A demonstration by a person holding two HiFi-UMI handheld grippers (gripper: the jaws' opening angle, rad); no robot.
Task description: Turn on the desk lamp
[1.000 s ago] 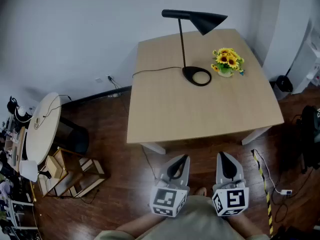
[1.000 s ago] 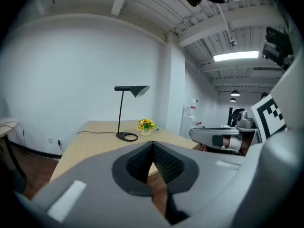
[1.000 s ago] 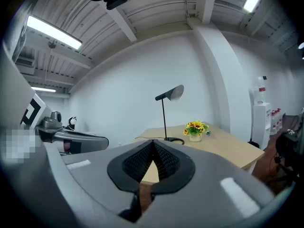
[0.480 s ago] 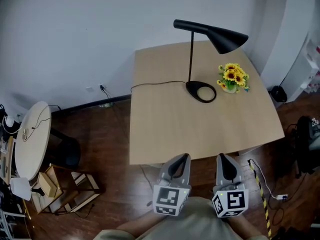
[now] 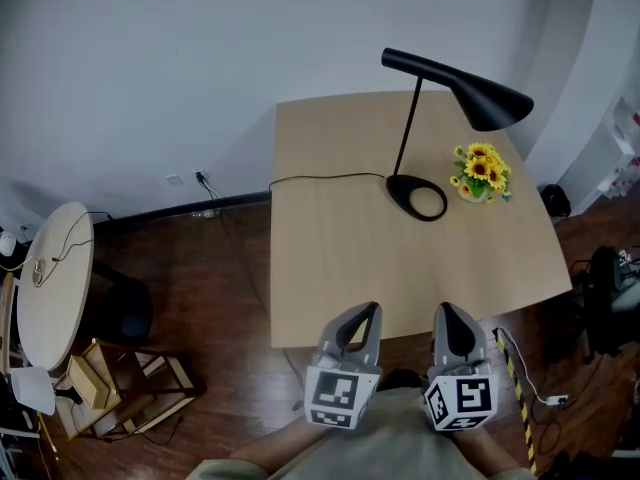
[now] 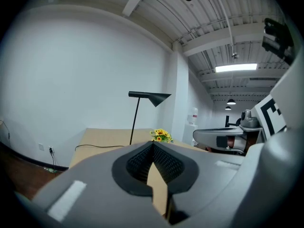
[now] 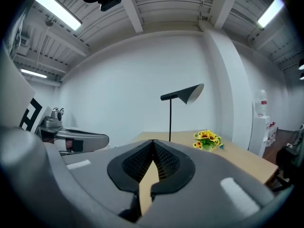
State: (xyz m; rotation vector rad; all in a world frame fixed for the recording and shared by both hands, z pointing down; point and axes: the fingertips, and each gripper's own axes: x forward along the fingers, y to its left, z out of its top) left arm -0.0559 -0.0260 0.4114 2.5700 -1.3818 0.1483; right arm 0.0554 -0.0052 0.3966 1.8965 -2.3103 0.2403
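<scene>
Step in hand: approach, no contact made. The desk lamp [image 5: 478, 96] appears unlit, at the far right of the wooden table [image 5: 330, 268], beside a sunflower pot [image 5: 482, 171]. The left gripper [image 5: 368, 314] and right gripper [image 5: 447, 312] sit side by side at the near edge, pointing forward, both closed on nothing. The next move calls for a forward reach; the switch is not discernible.

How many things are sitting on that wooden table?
2: a black desk lamp toward the far right of the table, and sunflowers just right of its base. Nothing seems hidden.
</scene>
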